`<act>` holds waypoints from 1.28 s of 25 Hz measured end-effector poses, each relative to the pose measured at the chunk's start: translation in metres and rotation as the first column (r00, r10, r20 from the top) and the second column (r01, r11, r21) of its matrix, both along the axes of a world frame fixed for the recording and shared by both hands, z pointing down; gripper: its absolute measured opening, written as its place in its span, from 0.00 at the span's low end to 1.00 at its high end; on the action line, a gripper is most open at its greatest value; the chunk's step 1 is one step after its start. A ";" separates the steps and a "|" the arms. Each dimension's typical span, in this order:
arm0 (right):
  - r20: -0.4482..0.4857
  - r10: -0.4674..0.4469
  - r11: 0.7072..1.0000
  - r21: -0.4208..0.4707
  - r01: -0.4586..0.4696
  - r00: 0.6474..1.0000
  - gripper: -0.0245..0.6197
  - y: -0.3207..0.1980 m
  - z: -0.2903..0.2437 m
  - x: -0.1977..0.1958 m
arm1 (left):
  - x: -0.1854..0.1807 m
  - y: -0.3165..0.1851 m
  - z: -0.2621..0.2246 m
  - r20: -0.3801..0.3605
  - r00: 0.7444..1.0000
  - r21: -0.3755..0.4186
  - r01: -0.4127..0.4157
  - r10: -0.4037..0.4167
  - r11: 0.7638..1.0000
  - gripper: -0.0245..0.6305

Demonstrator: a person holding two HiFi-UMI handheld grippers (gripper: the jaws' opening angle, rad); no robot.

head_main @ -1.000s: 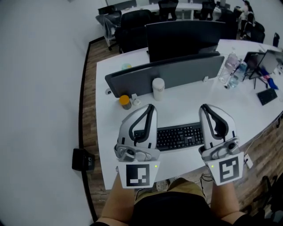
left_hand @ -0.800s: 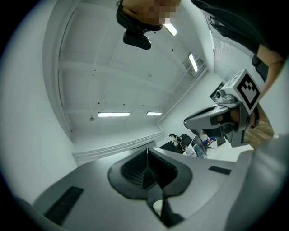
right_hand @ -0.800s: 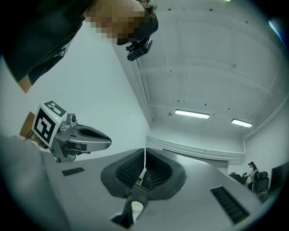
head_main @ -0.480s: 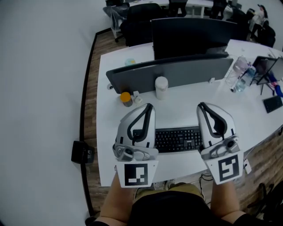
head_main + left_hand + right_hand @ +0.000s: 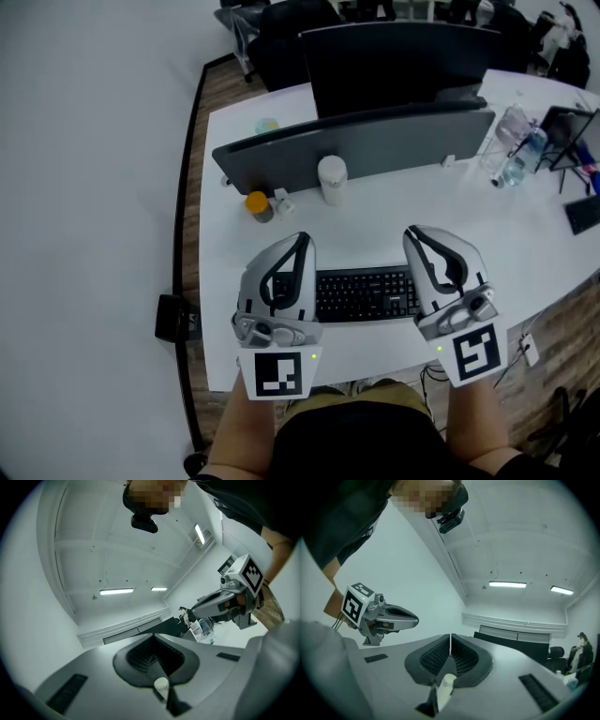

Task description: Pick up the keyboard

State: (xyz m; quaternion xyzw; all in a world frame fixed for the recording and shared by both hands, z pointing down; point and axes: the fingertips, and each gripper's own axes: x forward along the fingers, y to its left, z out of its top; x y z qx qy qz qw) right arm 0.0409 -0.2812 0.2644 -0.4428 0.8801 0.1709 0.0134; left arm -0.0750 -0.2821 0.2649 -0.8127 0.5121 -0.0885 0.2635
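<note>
Fingers (image 5: 140, 656) of the left gripper (image 5: 302, 242) are pressed together with nothing between them, and the right gripper (image 5: 418, 234) has its fingers (image 5: 433, 656) closed and empty as well. Both grippers are poised over the near edge of a white worktop (image 5: 394, 225), one at each end of a black keyboard (image 5: 366, 292) that lies flat between them; whether either touches it cannot be told. Farther back, a white cup (image 5: 332, 180) stands just right of an orange-lidded jar (image 5: 258, 204), both in front of a grey divider panel (image 5: 375, 145). A dark monitor (image 5: 394, 61) rises behind the panel, and clear bottles (image 5: 511, 150) stand at far right.
</note>
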 end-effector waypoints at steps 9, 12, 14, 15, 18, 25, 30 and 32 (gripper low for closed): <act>0.028 -0.028 0.993 -0.111 0.031 0.999 0.36 -0.006 0.038 0.008 | 0.013 0.011 0.031 0.008 1.000 -0.085 -0.021 0.022 0.996 0.28; 0.025 -0.022 0.986 -0.163 0.026 0.999 0.45 -0.007 0.054 0.008 | 0.011 0.012 0.044 0.037 0.999 -0.120 -0.019 0.023 0.993 0.39; 0.020 -0.021 0.981 -0.194 0.025 1.000 0.48 -0.010 0.065 0.008 | 0.009 0.010 0.053 0.029 0.999 -0.144 -0.033 0.038 0.989 0.43; 0.015 -0.022 0.977 -0.210 0.024 1.000 0.49 -0.012 0.071 0.008 | 0.009 0.009 0.058 0.019 0.998 -0.166 -0.048 0.052 0.985 0.43; -0.015 -0.017 0.963 -0.269 0.013 1.000 0.50 -0.016 0.092 0.010 | 0.009 0.008 0.075 -0.014 0.997 -0.229 -0.078 0.077 0.970 0.46; -0.085 0.014 0.931 -0.362 -0.044 0.996 0.50 -0.023 0.138 0.023 | -0.005 -0.003 0.104 -0.085 0.995 -0.290 -0.072 0.049 0.954 0.52; -0.101 0.043 0.908 -0.412 -0.081 0.994 0.50 -0.029 0.158 0.034 | -0.017 -0.011 0.136 -0.107 0.994 -0.360 -0.068 0.031 0.930 0.54; -0.110 0.047 0.900 -0.428 -0.090 0.993 0.50 -0.030 0.168 0.037 | -0.024 -0.012 0.152 -0.101 0.995 -0.399 -0.056 0.017 0.915 0.54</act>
